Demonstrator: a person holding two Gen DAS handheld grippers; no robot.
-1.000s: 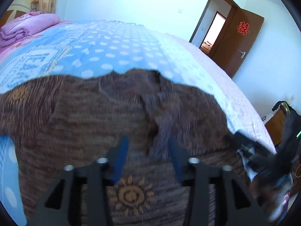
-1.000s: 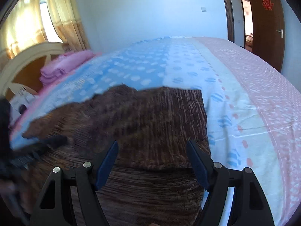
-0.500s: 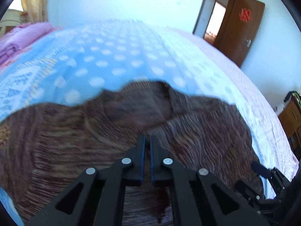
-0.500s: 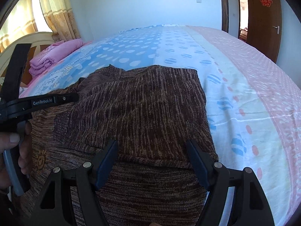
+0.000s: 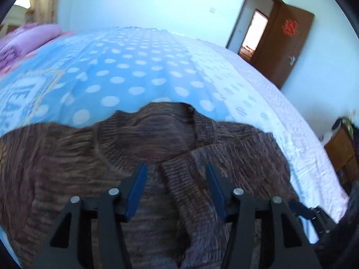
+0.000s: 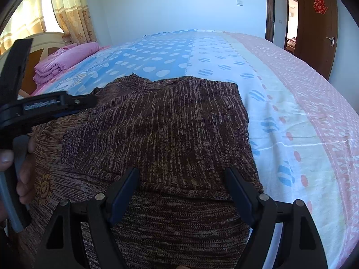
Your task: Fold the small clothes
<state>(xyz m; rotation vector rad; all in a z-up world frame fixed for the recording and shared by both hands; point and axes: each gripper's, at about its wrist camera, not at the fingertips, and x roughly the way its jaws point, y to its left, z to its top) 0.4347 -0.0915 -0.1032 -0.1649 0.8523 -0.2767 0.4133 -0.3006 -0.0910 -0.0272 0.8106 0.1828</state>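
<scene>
Sweater [image 6: 170, 130], brown marled ribbed knit, folded

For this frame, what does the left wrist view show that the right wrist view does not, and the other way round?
Only the left wrist view shows the sweater's ribbed cuff between the open left hand-held gripper, and a wooden cabinet beside the bed. Only the right wrist view shows the curtains, the sun motif and the folded-over sleeve edge between the open right hand-held gripper. Both show the brown sweater, polka-dot bedsheet, pink folded bedding and door.
</scene>
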